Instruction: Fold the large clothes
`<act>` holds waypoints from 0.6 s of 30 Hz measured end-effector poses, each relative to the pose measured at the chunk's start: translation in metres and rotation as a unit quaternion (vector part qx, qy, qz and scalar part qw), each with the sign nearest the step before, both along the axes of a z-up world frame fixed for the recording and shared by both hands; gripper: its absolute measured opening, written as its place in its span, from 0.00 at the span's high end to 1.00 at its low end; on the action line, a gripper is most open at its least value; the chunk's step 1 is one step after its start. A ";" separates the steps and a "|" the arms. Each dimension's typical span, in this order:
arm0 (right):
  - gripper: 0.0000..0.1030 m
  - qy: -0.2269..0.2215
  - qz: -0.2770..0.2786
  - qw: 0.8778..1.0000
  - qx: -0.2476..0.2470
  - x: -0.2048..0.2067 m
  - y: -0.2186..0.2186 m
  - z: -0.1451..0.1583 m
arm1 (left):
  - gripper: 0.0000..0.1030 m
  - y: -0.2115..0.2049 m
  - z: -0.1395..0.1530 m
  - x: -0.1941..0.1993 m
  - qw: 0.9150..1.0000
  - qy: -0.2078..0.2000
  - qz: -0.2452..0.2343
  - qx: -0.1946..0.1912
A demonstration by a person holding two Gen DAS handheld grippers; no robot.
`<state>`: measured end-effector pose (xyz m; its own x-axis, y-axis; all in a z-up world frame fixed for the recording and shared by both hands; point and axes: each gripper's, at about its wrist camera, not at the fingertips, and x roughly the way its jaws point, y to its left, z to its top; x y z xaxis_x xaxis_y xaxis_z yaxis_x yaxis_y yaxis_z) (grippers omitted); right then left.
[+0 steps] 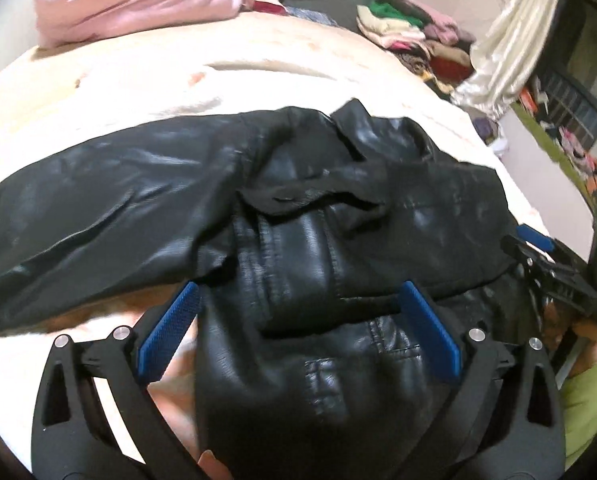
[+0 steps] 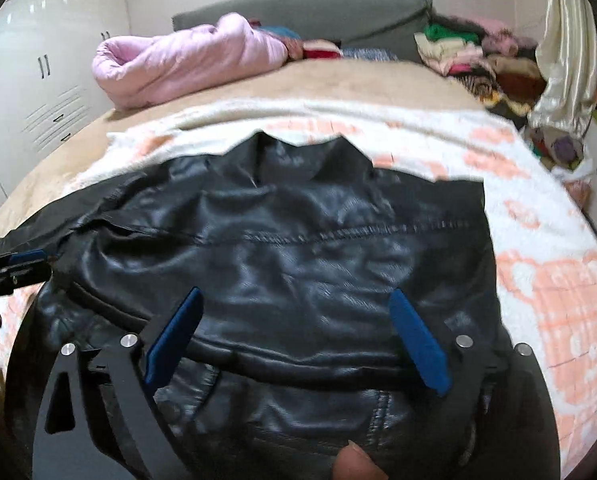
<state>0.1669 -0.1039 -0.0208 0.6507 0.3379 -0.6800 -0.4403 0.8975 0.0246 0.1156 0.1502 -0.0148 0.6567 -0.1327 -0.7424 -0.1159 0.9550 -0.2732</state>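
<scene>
A black leather jacket (image 1: 298, 216) lies spread on a bed (image 2: 538, 280) covered by a white blanket with orange patches, and everything else is best placed from it. In the left wrist view the left claw (image 1: 298, 336) hangs over the jacket's near part with its blue pads (image 1: 170, 332) spread wide; leather lies under and between them, but neither pad presses on it. In the right wrist view the right claw (image 2: 296, 340) is likewise spread wide over a folded-over edge of the jacket, gripping nothing. Each claw shows at the edge of the other's view: the right one (image 1: 538, 256) at the jacket's right border, the left one (image 2: 14, 268) at its left border, both cut off so that their jaws cannot be read there. The jacket's lower part runs out of both pictures at the bottom, and one sleeve stretches left toward the frame edge in the left wrist view. A fingertip (image 2: 354, 464) pokes in at the bottom, blurred. Beyond the jacket, at the far end of the bed, sits a bundled pink quilt (image 2: 186, 60); to the far right of it a heap of mixed clothes (image 2: 478, 52) is too jumbled to sort out. A pale curtain (image 1: 514, 32) hangs right of that heap, and white cupboards (image 2: 50, 60) stand far left.
</scene>
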 end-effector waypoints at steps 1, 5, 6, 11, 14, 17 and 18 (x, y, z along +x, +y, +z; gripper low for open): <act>0.06 -0.010 0.001 1.000 -0.003 -0.005 0.005 0.005 | 0.09 0.003 0.002 -0.002 1.000 -0.001 0.005 0.000; 0.06 -0.015 0.008 1.000 0.004 -0.013 0.019 0.015 | 0.09 0.016 0.009 -0.013 0.999 -0.004 0.031 0.002; 0.06 -0.016 0.008 1.000 0.007 -0.016 0.024 0.018 | 0.09 0.020 0.010 -0.016 0.999 -0.004 0.037 0.005; 0.05 -0.015 0.026 0.999 0.020 -0.028 0.049 0.029 | 0.09 0.044 0.012 -0.033 0.997 0.004 0.074 -0.019; 0.05 -0.025 0.038 0.999 0.013 -0.035 0.065 0.038 | 0.09 0.060 0.016 -0.043 0.994 0.000 0.101 -0.031; 0.05 -0.032 0.048 0.998 0.013 -0.040 0.078 0.046 | 0.09 0.073 0.018 -0.051 0.992 0.001 0.124 -0.037; 0.05 -0.034 0.050 0.998 0.012 -0.043 0.083 0.049 | 0.09 0.077 0.019 -0.053 0.991 0.001 0.130 -0.041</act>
